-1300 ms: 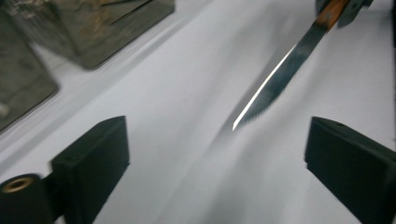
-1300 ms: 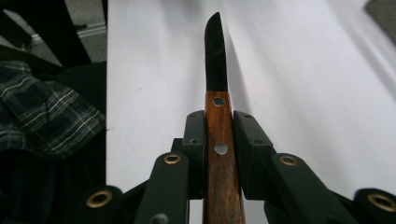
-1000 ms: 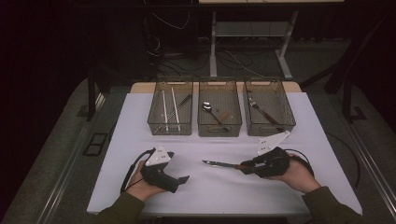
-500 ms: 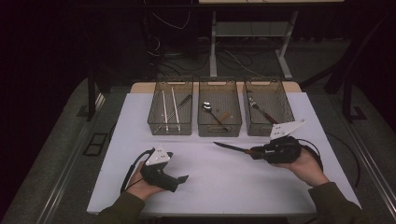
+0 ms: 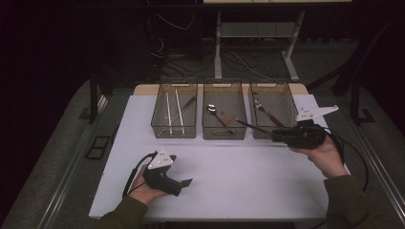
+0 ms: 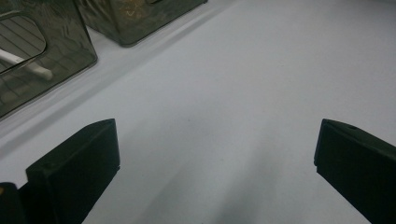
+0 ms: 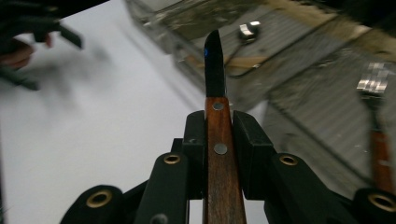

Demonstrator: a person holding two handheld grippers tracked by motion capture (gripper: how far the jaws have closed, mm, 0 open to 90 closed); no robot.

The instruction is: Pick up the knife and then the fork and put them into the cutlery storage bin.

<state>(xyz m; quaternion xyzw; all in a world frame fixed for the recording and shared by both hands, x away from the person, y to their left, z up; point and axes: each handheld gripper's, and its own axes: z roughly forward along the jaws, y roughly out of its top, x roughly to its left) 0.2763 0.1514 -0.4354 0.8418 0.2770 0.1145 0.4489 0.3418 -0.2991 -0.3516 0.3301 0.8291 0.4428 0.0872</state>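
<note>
Fig.: sorting cutlery into bins, high view plus both gripper views. R gripper (image 5: 282,135) is clamped on a knife (image 5: 255,128) w/ riveted wooden handle; in the right gripper view the pads (image 7: 195,140) press on the handle from both sides and the dark blade (image 7: 214,65) runs straight out ahead along the jaw line. Key relation: knife's long axis lies roughly level, tip aimed toward table's left and slightly away, and it sits over the front rims of the middle bin (image 5: 224,132) and right bin (image 5: 286,93), so which bin it suits cannot be told from pose alone. R hand is by far the nearer to all bins; L gripper (image 5: 179,183) rests low on the white table (image 5: 239,171) near the front edge, well apart from them, jaws wide apart w/ nothing between (left gripper view). Count: 3 mesh bins in a row; left bin (image 5: 174,129) holds 2 white sticks (image 5: 168,112) plus a darker utensil, middle 1 spoon (image 5: 212,110), right 1 fork (image 5: 260,106); 1 knife in grip; 2 grippers.
</note>
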